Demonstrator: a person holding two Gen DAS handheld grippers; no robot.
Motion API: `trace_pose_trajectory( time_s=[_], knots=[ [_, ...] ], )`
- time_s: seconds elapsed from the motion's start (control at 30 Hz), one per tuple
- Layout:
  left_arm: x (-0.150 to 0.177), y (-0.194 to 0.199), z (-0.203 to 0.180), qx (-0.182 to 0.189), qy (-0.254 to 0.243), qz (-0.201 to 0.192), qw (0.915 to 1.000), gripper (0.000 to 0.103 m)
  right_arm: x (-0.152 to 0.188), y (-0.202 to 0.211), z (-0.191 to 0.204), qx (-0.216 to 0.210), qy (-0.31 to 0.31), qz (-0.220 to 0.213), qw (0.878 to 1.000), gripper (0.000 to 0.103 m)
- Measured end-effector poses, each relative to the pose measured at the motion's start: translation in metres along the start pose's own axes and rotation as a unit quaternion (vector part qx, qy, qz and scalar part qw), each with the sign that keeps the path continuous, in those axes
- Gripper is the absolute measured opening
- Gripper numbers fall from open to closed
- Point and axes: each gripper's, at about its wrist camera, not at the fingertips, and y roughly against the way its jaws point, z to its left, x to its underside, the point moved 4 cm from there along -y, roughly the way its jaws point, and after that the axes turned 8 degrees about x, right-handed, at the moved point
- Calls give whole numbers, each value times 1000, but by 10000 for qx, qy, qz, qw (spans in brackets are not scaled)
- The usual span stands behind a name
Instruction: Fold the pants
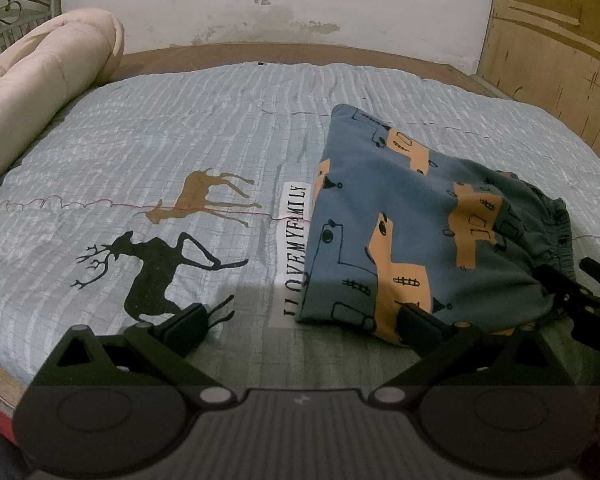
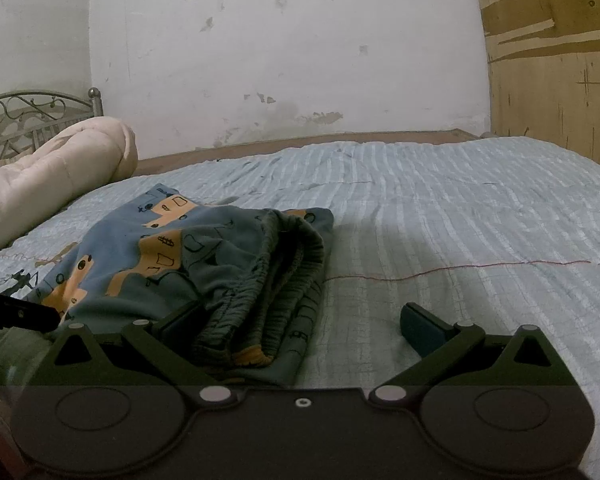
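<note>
both tongs [image 1: 302, 326] [image 2: 300, 324] gape at the folded pants' [image 1: 412, 232] near edge.

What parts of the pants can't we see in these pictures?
- Left wrist view: the near edge of the pants is hidden behind one finger of the left tongs.
- Right wrist view: the waistband hides the layers beneath; the right tongs cover the near hem.
- Both views: the underside lies against the bedspread.

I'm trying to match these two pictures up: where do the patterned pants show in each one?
Left wrist view: the pants lie right of centre, folded, waistband toward the right edge.
Right wrist view: the pants lie left of centre, waistband bunched just ahead of the tool.
Shared landmark: the rolled beige quilt at the left, by the metal headboard.
</note>
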Motion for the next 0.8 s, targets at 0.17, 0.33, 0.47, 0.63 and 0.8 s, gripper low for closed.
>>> trace_pose_trajectory(
  time_s=[0.17,0.33,0.47,0.63,0.8],
  knots=[
    [0,0,-1,-15,-15,-17,10000,102,0,0,0,-3,1,-4,10000,102],
    [1,0,-1,-26,-42,-44,10000,102,0,0,0,5,-6,8,10000,102],
    [2,1,-1,-27,-57,-65,10000,102,-2,-1,1,37,-8,78,10000,102],
    [1,2,-1,-8,-50,-48,10000,102,-6,-3,2,43,3,175,9998,102],
    [-4,6,1,91,-5,51,9999,102,-15,-2,4,32,-44,379,9993,102]
  ],
)
